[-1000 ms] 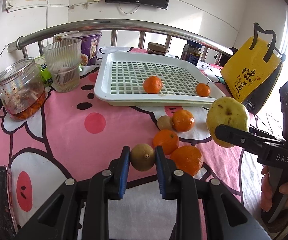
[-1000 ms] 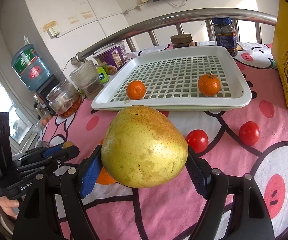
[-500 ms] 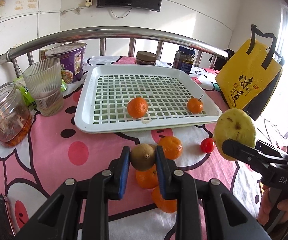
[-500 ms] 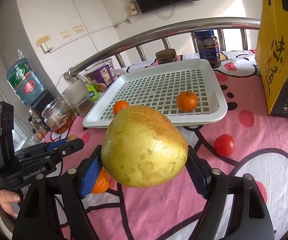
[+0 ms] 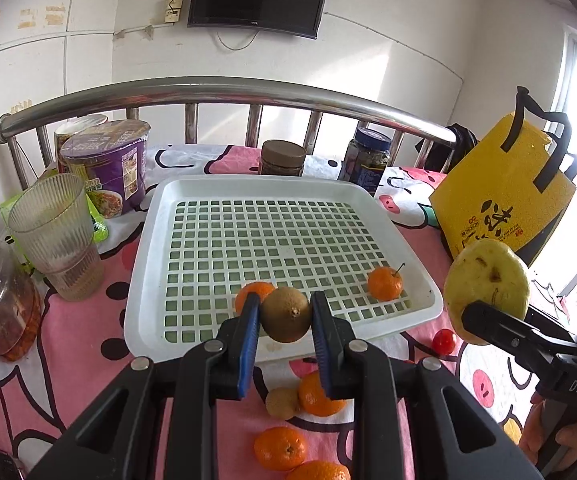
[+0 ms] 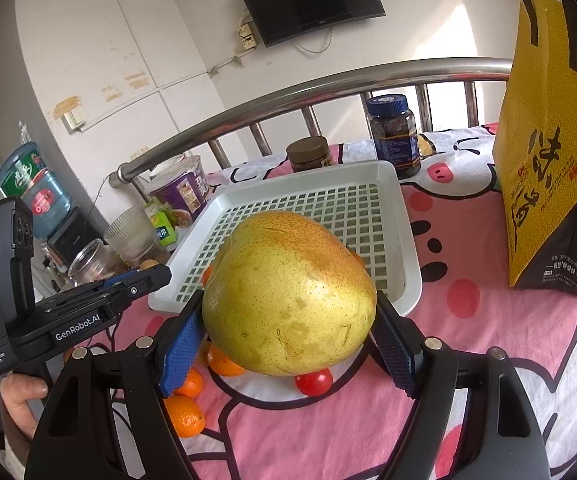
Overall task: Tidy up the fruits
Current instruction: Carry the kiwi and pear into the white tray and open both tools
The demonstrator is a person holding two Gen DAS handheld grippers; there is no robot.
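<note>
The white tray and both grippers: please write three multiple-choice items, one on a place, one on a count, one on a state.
1. Where is the blue-lidded jar?
A. behind the white tray
B. inside the tray
C. under the yellow bag

2. How many oranges lie in the tray?
A. none
B. two
C. five

3. What does the left gripper hold?
A. nothing
B. a tomato
C. a kiwi

Key: 1 A, it stands past the far rim. 2 B, one orange at right, another orange behind the fingers. 3 C, the fingers press its sides.
</note>
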